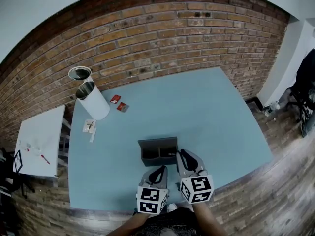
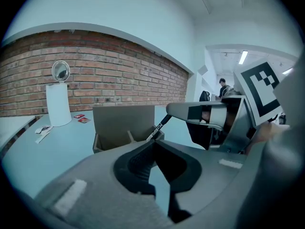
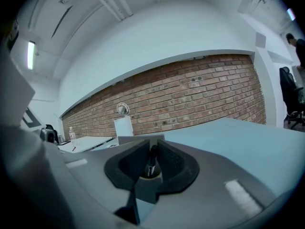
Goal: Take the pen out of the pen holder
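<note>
A grey two-compartment pen holder (image 1: pixel 157 150) stands on the blue table (image 1: pixel 206 117) near its front edge. My right gripper (image 1: pixel 181 154) reaches over the holder's right side and is shut on a black pen (image 2: pixel 159 127). The pen slants up out of the holder (image 2: pixel 125 120) into the right gripper (image 2: pixel 172 110). In the right gripper view the pen (image 3: pixel 151 162) stands between the pads of the right gripper (image 3: pixel 153 144), with the holder's rim (image 3: pixel 128 139) just beyond. My left gripper (image 1: pixel 161 170) hovers just short of the holder, empty. In its own view the left gripper (image 2: pixel 152 144) has its tips together.
A white cylinder (image 1: pixel 93 101) and a round mirror (image 1: pixel 79 73) stand at the table's far left by the brick wall. Red packets (image 1: pixel 118 103) and paper scraps (image 1: pixel 89 127) lie nearby. A white side table (image 1: pixel 39 141) is to the left. A person (image 2: pixel 223 86) stands far off.
</note>
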The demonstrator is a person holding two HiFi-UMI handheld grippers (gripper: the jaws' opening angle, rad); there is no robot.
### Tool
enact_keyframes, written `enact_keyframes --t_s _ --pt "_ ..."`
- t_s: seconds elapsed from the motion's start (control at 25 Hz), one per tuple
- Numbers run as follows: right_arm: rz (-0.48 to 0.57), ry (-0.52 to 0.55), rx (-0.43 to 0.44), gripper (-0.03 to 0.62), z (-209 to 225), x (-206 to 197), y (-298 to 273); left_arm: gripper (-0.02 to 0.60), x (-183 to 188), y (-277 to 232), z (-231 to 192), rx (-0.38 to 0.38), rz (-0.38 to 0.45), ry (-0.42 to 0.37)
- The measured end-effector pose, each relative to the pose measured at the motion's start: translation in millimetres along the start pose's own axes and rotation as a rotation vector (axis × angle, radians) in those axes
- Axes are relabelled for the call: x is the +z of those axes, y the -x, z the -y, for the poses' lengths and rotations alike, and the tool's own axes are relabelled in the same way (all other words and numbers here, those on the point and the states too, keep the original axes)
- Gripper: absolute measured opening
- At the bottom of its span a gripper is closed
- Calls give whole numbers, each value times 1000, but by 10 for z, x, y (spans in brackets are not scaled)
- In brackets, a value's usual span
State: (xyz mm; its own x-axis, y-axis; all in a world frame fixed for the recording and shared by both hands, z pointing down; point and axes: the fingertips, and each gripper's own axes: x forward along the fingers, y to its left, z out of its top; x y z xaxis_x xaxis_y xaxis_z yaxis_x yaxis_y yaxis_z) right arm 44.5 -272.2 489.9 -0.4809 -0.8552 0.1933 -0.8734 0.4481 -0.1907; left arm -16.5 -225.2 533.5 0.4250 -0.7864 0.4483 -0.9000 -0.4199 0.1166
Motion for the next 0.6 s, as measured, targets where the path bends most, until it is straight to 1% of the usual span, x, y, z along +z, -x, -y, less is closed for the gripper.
enact_keyframes --t_s 0.36,0.6 --pt "92 3 -74 54 -38 208 289 -2 -13 191 69 -26 9 -15" --pt "124 -4 -96 54 -116 312 493 -2 3 339 122 -43 21 -17"
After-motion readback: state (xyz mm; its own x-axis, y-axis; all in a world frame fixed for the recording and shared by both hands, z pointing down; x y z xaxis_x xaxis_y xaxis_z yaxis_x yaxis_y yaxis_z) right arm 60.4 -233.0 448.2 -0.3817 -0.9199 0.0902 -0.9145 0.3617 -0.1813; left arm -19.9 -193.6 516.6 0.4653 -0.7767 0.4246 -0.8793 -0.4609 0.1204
